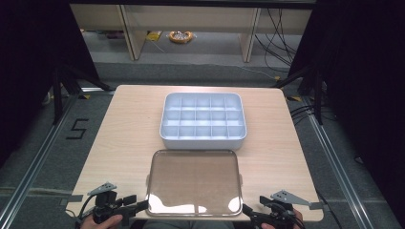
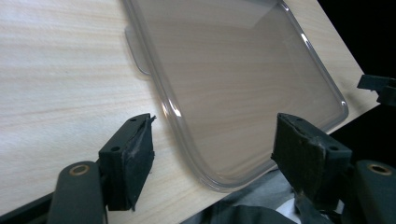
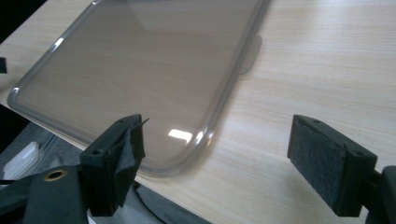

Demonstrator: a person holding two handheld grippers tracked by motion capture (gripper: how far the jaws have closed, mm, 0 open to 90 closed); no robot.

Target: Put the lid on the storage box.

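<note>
On your table (image 1: 124, 138): tray (image 1: 203, 120) lay at the far centre; lid (image 1: 193, 182) lay before it at your near edge, between your left gripper (image 1: 138, 206) and right gripper (image 1: 248, 210).

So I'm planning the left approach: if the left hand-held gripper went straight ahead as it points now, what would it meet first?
Probably the near left corner of the clear lid: it lies between the open jaws of the left hand-held gripper, though height is unclear.
</note>
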